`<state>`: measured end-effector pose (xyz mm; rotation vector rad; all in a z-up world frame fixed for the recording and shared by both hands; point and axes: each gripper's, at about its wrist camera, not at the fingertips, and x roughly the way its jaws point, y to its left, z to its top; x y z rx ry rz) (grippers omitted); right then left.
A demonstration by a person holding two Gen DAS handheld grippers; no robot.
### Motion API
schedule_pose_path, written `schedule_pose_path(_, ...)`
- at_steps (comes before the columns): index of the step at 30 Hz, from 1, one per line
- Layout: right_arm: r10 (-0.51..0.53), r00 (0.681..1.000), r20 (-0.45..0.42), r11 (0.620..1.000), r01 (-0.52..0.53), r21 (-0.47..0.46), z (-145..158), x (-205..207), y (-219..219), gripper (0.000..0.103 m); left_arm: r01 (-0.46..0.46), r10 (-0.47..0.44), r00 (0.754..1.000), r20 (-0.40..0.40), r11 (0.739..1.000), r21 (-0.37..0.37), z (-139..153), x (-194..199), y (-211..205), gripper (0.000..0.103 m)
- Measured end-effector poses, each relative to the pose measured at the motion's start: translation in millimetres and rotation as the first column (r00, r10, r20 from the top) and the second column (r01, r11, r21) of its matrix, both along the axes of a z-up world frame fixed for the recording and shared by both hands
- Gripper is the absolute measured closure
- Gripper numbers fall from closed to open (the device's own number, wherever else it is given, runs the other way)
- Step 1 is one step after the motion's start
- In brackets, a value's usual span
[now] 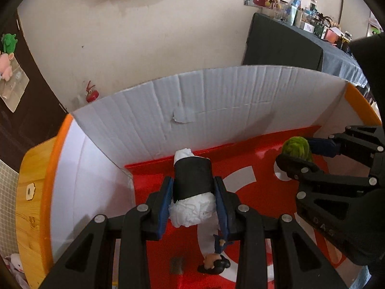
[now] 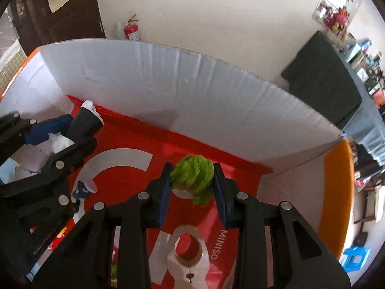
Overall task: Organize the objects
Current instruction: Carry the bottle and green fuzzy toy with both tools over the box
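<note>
Closest to us, our left gripper (image 1: pixel 193 190) is clamped on a black tube stuffed with crumpled white paper (image 1: pixel 192 178), hanging over the red bag (image 1: pixel 259 192) lying in the white cardboard box (image 1: pixel 216 101). Our right gripper (image 2: pixel 192 185) squeezes a fuzzy green pom-pom (image 2: pixel 193 177) (soft, yarn-like) nearby. The corrugated walls stand close behind both; there's bare red floor between them.
</note>
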<state>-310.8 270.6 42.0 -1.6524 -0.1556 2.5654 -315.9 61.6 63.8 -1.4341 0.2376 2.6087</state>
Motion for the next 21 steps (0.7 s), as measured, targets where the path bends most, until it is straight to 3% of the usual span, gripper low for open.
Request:
schedule_pose_path(7, -0.008, 0.999, 0.039, 1.000, 0.009, -0.026, -12.5, 1.1, 2.9, 0.072, -0.011, 0.010, 0.999, 0.053, 1.000, 0.014, -9.9, -4.8, 0.3, 0.068)
schedule_pose_path(21, -0.021, 0.999, 0.041, 0.999, 0.023, -0.044, -15.0, 14.4, 2.1, 0.072, -0.013, 0.012, 0.998, 0.060, 1.000, 0.014, -15.3, -2.9, -1.9, 0.068)
